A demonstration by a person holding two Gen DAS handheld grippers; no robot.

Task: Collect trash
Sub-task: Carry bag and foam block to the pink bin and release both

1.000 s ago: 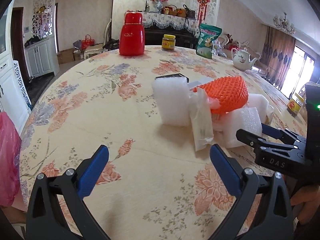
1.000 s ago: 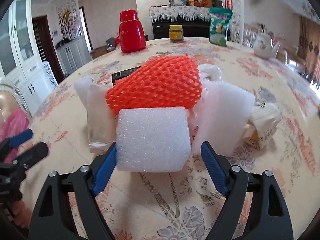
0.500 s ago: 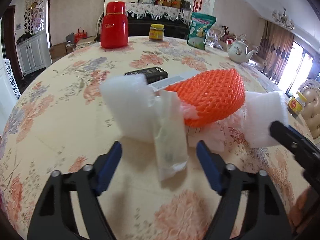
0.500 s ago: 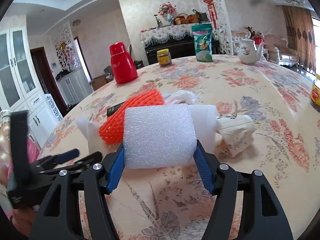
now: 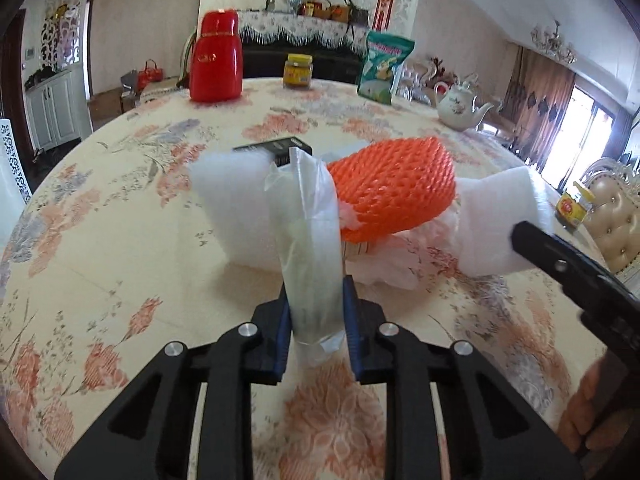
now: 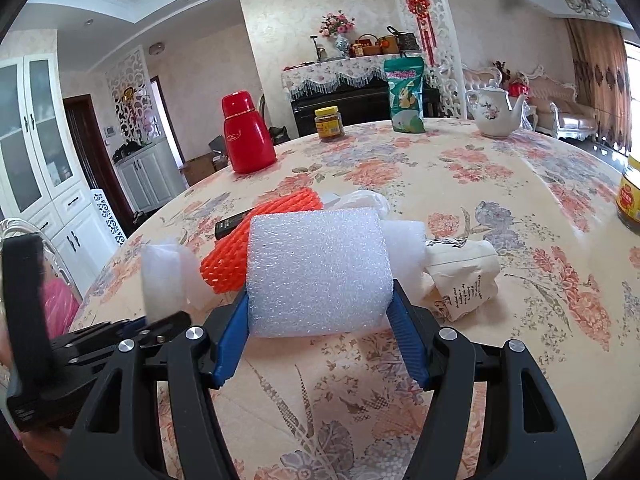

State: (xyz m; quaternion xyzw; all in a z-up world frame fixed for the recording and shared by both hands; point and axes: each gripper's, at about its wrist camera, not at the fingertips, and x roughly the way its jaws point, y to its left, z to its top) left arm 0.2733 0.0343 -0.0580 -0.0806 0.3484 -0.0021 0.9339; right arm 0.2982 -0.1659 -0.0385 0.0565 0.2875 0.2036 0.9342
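My left gripper (image 5: pixel 315 316) is shut on a clear plastic bag (image 5: pixel 310 236), which stands upright between its blue pads. My right gripper (image 6: pixel 318 320) is shut on a white foam block (image 6: pixel 318 272) and holds it above the table; the same block shows in the left wrist view (image 5: pixel 500 224). An orange foam net (image 5: pixel 396 188) lies in the pile behind, also in the right wrist view (image 6: pixel 244 240). Another white foam piece (image 5: pixel 232 208) sits left of the bag. A crumpled printed paper bag (image 6: pixel 464 276) lies right of my foam block.
The round floral table (image 5: pixel 120 220) holds a red thermos (image 5: pixel 216 60), a yellow-lidded jar (image 5: pixel 298 72), a green snack bag (image 5: pixel 384 66), a white teapot (image 5: pixel 460 106), a black remote (image 5: pixel 272 148) and a second jar (image 6: pixel 630 196). A pink bag (image 6: pixel 60 308) hangs at the left.
My left gripper moved forward and closed on the clear plastic bag. My right gripper closed on the white foam block and lifted it away from the pile.
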